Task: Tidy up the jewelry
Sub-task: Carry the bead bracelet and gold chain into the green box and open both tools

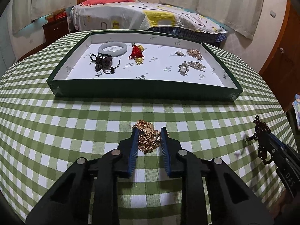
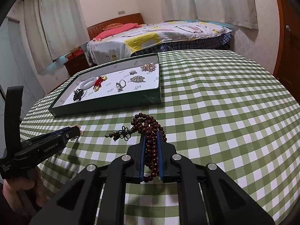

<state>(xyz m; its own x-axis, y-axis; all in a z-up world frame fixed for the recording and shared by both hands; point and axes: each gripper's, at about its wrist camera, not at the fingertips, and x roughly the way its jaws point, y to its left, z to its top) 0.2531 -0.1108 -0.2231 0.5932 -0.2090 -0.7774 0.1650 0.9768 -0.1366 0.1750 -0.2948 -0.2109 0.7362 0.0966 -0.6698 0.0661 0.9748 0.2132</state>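
Observation:
A gold chain necklace [image 1: 148,137] lies bunched on the green checked tablecloth. My left gripper [image 1: 149,131] has its jaws around it, pads close on both sides; whether they press it I cannot tell. My right gripper [image 2: 151,133] is shut on a dark red bead bracelet [image 2: 150,129], whose strands hang from the fingers in the left wrist view [image 1: 262,142]. A green tray [image 1: 131,91] with a white lining stands further back, holding a jade bangle [image 1: 113,49], a black cord piece [image 1: 103,62], a red knot charm [image 1: 136,53], pearl rings and brooches [image 1: 195,53].
The round table's edge [image 2: 277,86] curves away on the right. A bed [image 1: 150,15] and a wooden nightstand [image 1: 56,28] stand behind the table. A wooden door [image 2: 288,37] is on the far right. A hand [image 2: 22,187] holds the left gripper.

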